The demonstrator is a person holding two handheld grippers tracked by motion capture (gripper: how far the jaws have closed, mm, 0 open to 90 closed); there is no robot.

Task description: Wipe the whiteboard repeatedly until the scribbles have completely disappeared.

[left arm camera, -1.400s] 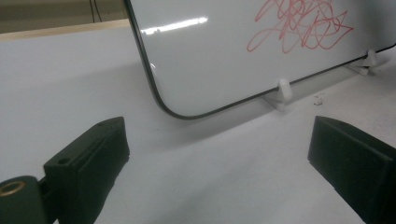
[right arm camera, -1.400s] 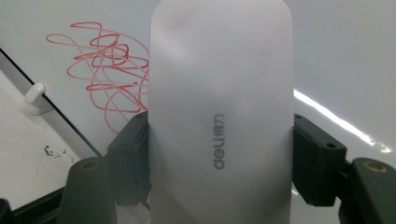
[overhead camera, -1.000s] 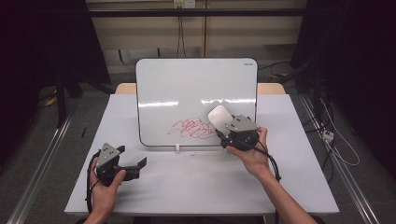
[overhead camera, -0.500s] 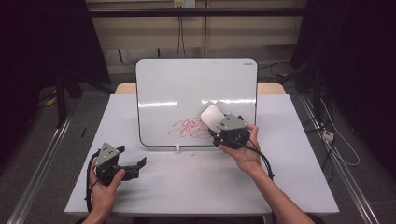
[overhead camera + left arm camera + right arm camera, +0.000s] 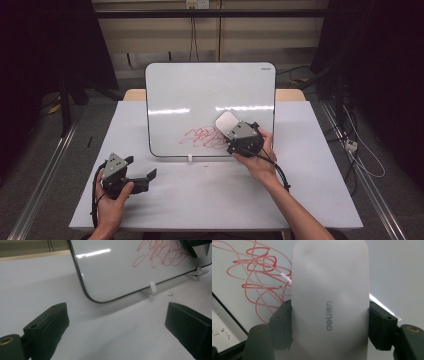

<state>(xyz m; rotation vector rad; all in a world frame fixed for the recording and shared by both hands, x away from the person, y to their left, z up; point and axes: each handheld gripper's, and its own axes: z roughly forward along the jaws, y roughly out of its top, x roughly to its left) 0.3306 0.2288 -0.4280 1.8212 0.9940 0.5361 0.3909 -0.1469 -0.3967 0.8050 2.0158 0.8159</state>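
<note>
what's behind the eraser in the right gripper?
Behind the white eraser, clamped in the right gripper, stands the whiteboard. Its red scribble shows to the eraser's left; whatever ink lies directly behind the eraser is covered.

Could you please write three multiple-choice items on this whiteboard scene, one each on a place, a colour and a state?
1. Where is the scribble on the whiteboard?
A. top left corner
B. lower middle
C. top right corner

2. What colour is the scribble?
A. red
B. blue
C. green

3. What is the state of the right gripper?
A. open, holding nothing
B. lying on the table
C. shut on the eraser

Answers: 1 B, the lines sit just above the board's bottom edge. 2 A, red in every view. 3 C, both jaws press the white eraser's sides.
</note>
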